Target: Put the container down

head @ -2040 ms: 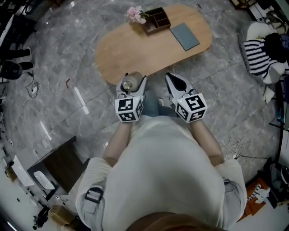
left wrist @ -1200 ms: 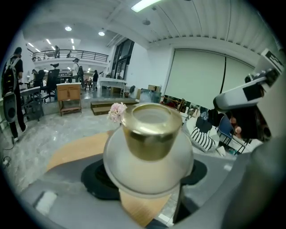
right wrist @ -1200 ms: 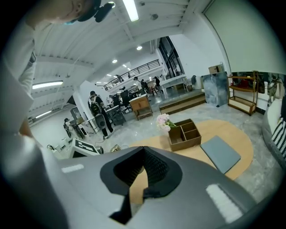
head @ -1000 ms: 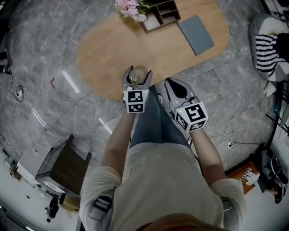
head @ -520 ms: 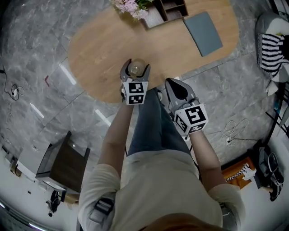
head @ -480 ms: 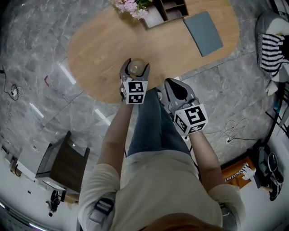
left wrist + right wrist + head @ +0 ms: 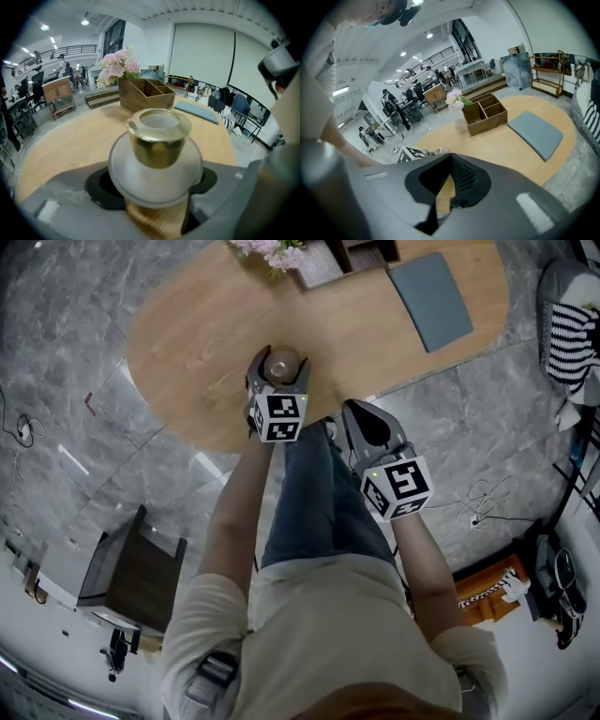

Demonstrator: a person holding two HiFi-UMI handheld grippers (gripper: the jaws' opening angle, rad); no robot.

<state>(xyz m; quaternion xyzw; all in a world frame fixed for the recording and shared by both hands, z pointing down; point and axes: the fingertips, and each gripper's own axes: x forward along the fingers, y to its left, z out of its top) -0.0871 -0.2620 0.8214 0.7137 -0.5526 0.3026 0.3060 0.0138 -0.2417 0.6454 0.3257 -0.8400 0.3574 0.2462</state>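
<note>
Left tongs: The left gripper (image 7: 278, 360) is squeezing a small round frosted white jar with a shiny gold top (image 7: 158, 140). One jaw sits on each side of the jar's fat white belly, and both press on it.

Jar: The frosted white jar stands straight up in the tongs, gold top on top. It is over the near part of a big oval table of light wood (image 7: 192, 329), close to the edge by the person. Wood shows under the jar, but I cannot tell if its bottom touches the table.

Right tongs: The right gripper (image 7: 361, 425) is closed. Its two black tips touch and nothing is between them. It is just off the table's near edge, beside the left gripper and apart from the jar.

Far end of the table: A brown wooden box with open parts inside (image 7: 354, 253) stands there. A bunch of pink flowers (image 7: 270, 249) is just beside its left corner. A flat grey-blue mat (image 7: 431, 299) lies near the box on its right.

Person: A leg in blue jeans (image 7: 323, 498) shows between the two arms, below a cream shirt (image 7: 328, 634).

Floor: The floor is grey stone with white lines (image 7: 70, 306). A black and white striped cloth (image 7: 572, 338) lies at the right, well apart from the table.
</note>
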